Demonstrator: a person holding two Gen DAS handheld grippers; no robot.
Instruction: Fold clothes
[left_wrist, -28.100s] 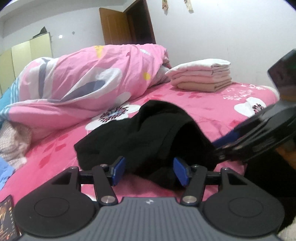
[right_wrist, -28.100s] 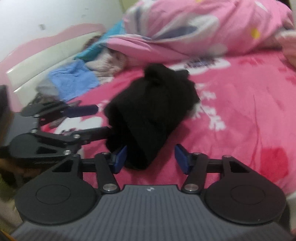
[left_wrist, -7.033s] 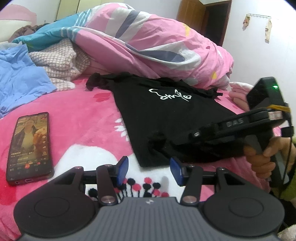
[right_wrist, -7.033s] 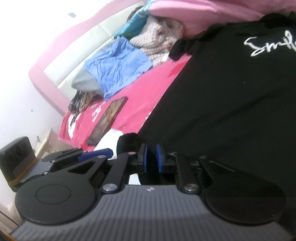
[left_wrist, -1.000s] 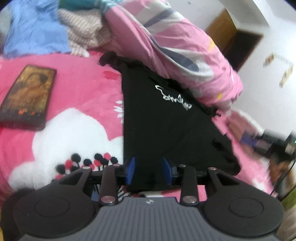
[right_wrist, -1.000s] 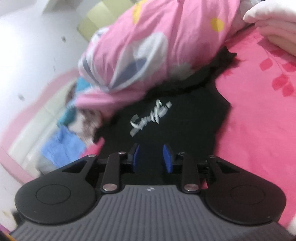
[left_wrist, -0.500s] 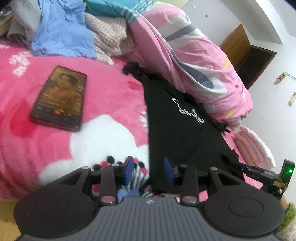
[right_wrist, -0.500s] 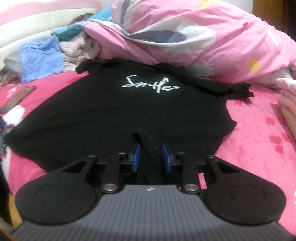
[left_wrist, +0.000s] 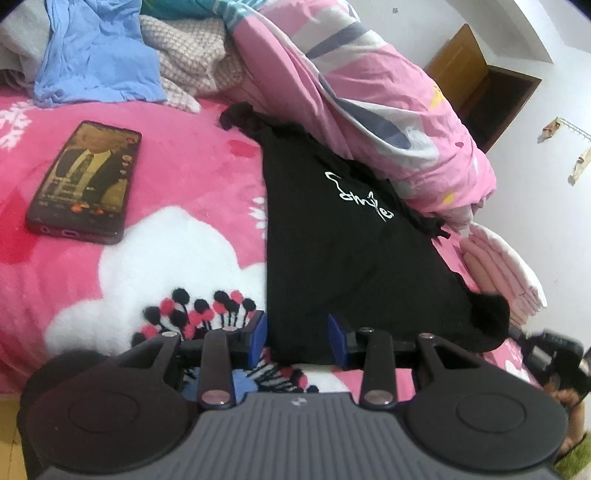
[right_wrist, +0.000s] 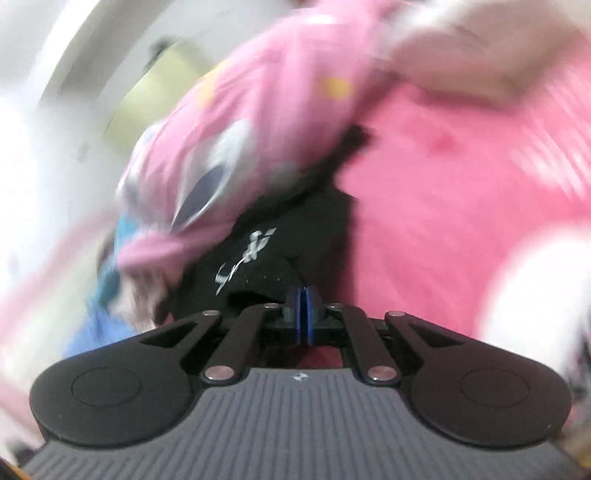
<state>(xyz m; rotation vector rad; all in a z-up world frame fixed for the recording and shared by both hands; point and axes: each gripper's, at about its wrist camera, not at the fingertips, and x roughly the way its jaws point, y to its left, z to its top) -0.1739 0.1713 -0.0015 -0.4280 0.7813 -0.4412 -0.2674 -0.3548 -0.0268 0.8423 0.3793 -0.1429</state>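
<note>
A black T-shirt (left_wrist: 343, 251) with white script lies face up on the pink bed sheet (left_wrist: 192, 173), its hem nearest me. My left gripper (left_wrist: 296, 339) is open, and the hem's left corner lies between its blue pads. At the far right of the left wrist view the hem's other corner (left_wrist: 487, 317) bulges upward beside the blurred right gripper (left_wrist: 550, 354). The right wrist view is smeared by motion. There my right gripper (right_wrist: 303, 314) is shut, with a raised fold of the black T-shirt (right_wrist: 258, 273) reaching its tips.
A lit phone (left_wrist: 85, 181) lies on the sheet to the left of the shirt. A blue garment (left_wrist: 96, 55) and a checked knit (left_wrist: 192, 62) are heaped behind it. A pink quilt (left_wrist: 362, 110) borders the shirt's far side. Folded pale cloths (left_wrist: 502, 269) are stacked at right.
My right gripper has gone from slightly apart to shut at the hem and is swinging fast, so its view has blurred. The left gripper has slid onto the hem's left corner.
</note>
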